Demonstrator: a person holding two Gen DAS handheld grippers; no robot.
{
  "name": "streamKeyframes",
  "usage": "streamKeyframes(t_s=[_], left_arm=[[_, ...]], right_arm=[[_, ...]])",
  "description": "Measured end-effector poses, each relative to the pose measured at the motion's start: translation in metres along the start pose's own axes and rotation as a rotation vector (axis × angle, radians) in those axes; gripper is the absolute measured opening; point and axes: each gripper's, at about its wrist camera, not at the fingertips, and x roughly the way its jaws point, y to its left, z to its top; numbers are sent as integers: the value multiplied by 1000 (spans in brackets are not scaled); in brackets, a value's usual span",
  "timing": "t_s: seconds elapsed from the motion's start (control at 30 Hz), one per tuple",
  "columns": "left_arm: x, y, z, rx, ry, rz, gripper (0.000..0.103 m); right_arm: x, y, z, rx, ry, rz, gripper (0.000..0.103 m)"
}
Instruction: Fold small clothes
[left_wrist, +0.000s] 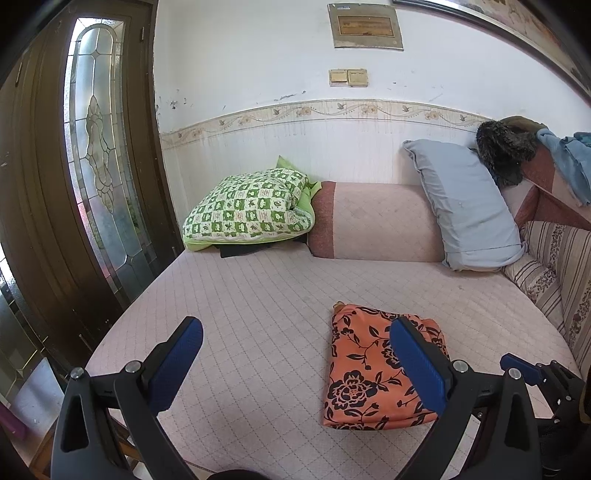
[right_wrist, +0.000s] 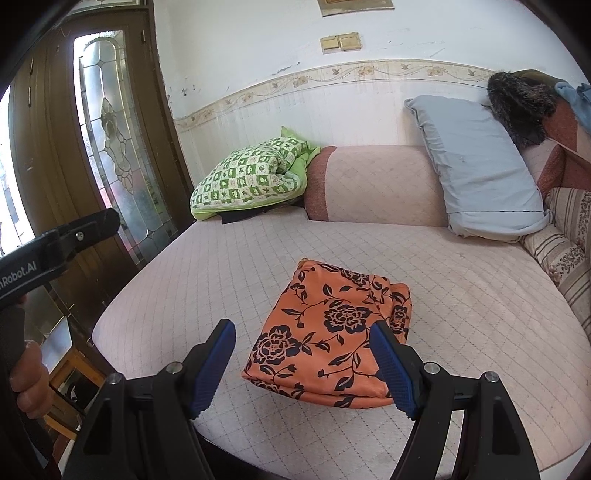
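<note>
An orange cloth with a black flower print (left_wrist: 373, 373) lies folded into a compact rectangle on the pink quilted bed (left_wrist: 258, 295). It also shows in the right wrist view (right_wrist: 328, 332). My left gripper (left_wrist: 295, 328) is open and empty, held above the bed to the left of the cloth, its right finger in front of the cloth's right part. My right gripper (right_wrist: 303, 332) is open and empty, just in front of the cloth's near edge. The right gripper's tip (left_wrist: 521, 367) shows at the lower right of the left wrist view, and the left gripper's body (right_wrist: 55, 251) at the left of the right wrist view.
A green checked pillow (left_wrist: 251, 206), a pink bolster (left_wrist: 376, 221) and a grey-blue pillow (left_wrist: 465, 203) lie against the wall at the bed's far end. A striped backrest (left_wrist: 554, 273) with clothes on top runs along the right. A dark wooden door with glass (left_wrist: 92, 147) stands at the left.
</note>
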Motion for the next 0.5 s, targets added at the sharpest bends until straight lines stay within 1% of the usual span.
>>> streamKeyframes(t_s=[0.5], left_arm=[[19, 4, 0, -13, 21, -20, 101]], right_arm=[[23, 10, 3, -25, 37, 16, 78]])
